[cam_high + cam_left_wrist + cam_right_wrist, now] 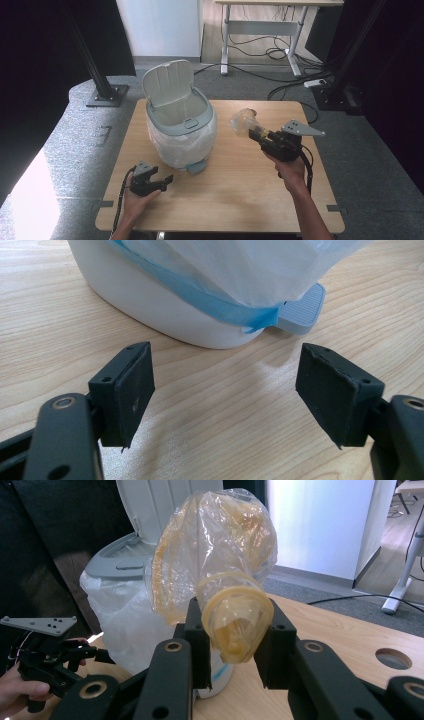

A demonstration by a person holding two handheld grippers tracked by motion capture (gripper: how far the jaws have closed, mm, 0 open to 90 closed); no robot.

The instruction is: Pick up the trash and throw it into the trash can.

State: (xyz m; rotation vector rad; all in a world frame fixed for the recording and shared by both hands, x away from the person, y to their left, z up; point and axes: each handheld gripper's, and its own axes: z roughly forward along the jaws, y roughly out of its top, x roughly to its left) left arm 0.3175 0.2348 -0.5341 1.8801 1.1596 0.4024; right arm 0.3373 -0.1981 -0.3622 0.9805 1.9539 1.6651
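Work in hand: I read this as carrying a crumpled clear plastic bag with yellowish residue to the pedal bin and dropping it in.
Right gripper: clenched on the bag's twisted neck; in the right gripper view both pads press on the rolled plastic, and the puffed body of the bag stands beyond the jaw tips.
Bag, place: held in the air over the right half of the counter, just right of the bin and near its rim height (a judgement from the high view; I cannot tell the exact clearance).
Key relation: the bin mouth lies to the left of the bag and slightly far; the bag's long axis runs out from the jaws toward the bin, so I would carry it leftward.
Bin: its lid stands open, tilted back on the far side, so the mouth is open from above and from the near side; a white liner drapes over the outside wall.
Left gripper: released, jaws wide with nothing between them, resting low on the near-left counter and pointing at the bin's base and foot pedal.
Nearer hand: the right, since it has the bag; the left is nearer the pedal.
Edges and room: bare counter between bag and bin, nothing in the path; I judge the rim and the upright lid to be the only things to clear.
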